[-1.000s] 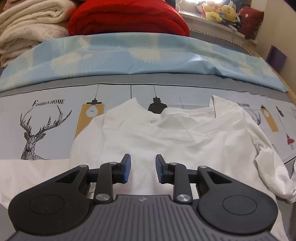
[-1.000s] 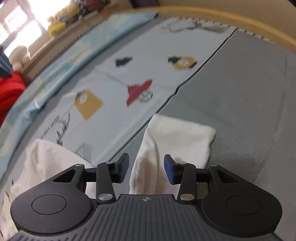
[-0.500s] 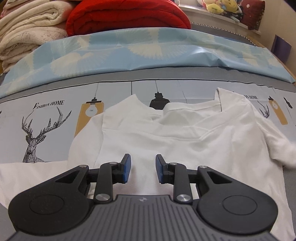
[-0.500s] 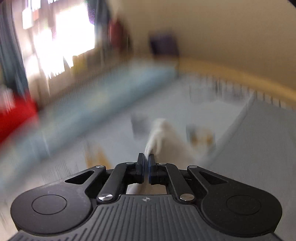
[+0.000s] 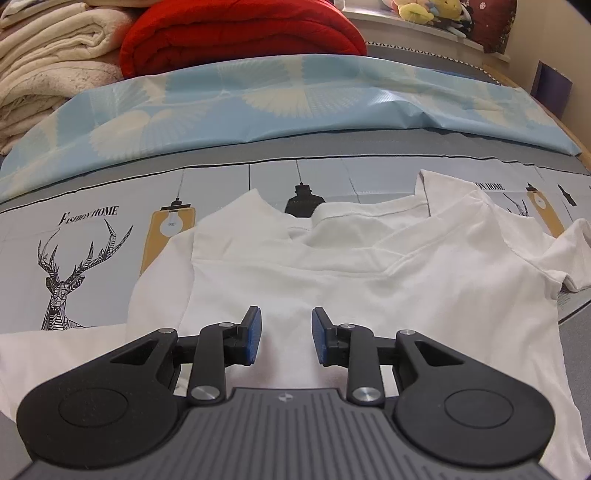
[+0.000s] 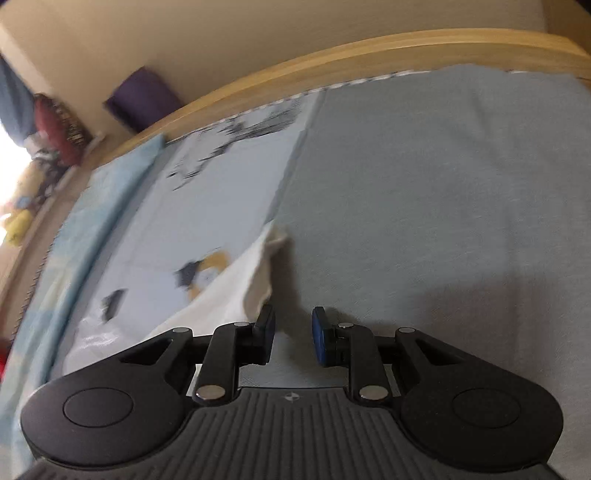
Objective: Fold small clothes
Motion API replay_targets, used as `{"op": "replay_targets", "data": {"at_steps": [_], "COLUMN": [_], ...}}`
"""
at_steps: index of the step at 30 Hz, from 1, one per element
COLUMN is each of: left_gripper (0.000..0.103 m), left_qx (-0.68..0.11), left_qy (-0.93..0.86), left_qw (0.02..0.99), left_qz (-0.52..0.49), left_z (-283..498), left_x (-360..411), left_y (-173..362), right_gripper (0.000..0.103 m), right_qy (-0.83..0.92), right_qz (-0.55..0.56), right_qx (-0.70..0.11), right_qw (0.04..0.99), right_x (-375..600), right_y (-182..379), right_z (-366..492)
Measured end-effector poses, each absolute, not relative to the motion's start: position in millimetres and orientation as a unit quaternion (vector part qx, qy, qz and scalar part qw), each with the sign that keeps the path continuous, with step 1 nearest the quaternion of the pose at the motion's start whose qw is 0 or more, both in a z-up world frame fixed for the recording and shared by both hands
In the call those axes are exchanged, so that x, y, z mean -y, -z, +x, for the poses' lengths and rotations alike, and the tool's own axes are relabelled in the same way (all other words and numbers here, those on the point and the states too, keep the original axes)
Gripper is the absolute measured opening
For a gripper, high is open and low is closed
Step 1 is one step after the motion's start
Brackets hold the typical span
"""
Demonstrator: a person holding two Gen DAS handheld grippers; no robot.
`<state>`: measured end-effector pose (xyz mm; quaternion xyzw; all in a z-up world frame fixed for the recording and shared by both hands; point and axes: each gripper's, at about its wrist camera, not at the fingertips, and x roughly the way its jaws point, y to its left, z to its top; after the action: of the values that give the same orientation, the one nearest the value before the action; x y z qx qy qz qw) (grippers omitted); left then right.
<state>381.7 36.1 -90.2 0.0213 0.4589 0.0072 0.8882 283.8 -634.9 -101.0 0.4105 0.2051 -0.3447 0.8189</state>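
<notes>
- Item one: we logged a white cotton T-shirt (image 5: 332,280) spread flat on the printed grey-blue bedsheet (image 5: 92,236), neckline toward twelve o'clock in the left wrist view, its right sleeve (image 5: 569,254) bunched at three o'clock.
- Item two: our left gripper (image 5: 286,339) hung over the shirt's lower body, jaws parted with nothing pinched between them; whether the blue pads (image 5: 253,338) touched the cloth we could not tell.
- Item three: our right gripper (image 6: 293,339) stood with jaws apart, having just been opening; no cloth lay between them. The white sleeve (image 6: 255,269) sat released just beyond the left finger, at eleven o'clock, partly on the plain grey panel (image 6: 424,206).
- Item four: a light blue patterned cover (image 5: 295,96) ran across the bed at twelve o'clock.
- Item five: a rolled red quilt (image 5: 240,33) and stacked cream blankets (image 5: 48,59) lay behind it, at eleven o'clock.
- Item six: a wooden bed rim (image 6: 332,62) curved along the far edge in the right wrist view, which was blurred.
</notes>
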Motion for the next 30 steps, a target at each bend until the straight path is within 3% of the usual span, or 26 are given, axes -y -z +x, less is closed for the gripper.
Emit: {"op": "replay_targets", "data": {"at_steps": [4,9,14,19,24,26,30], "left_gripper": [0.033,0.033,0.033,0.033,0.033,0.034,0.035], "left_qx": [-0.461,-0.465,-0.468,-0.471,-0.471,-0.468,-0.467], "left_qy": [-0.002,-0.004,0.001,0.005,-0.001,0.002,0.006], "left_qw": [0.887,0.885,0.883,0.881,0.880,0.881,0.881], "left_qz": [0.028,0.027,0.043,0.055,0.055,0.060,0.076], "left_z": [378,379,379,379,383,381,377], "left_x": [-33,-34,-33,-34,-36,-33,-31], "left_y": [93,96,99,103,103,102,99], "right_gripper": [0.036,0.038,0.022,0.023,0.027,0.044,0.045], "right_qy": [0.299,0.263,0.255,0.279,0.352,0.389,0.404], "right_qz": [0.425,0.451,0.464,0.493,0.420,0.411,0.389], "right_qx": [-0.198,-0.164,-0.181,-0.015,-0.140,-0.175,-0.177], "right_qw": [0.831,0.837,0.829,0.824,0.825,0.806,0.809], "right_x": [634,645,672,702,689,682,675], "right_y": [101,93,88,58,69,81,91], "right_z": [290,302,359,355,352,345,346]}}
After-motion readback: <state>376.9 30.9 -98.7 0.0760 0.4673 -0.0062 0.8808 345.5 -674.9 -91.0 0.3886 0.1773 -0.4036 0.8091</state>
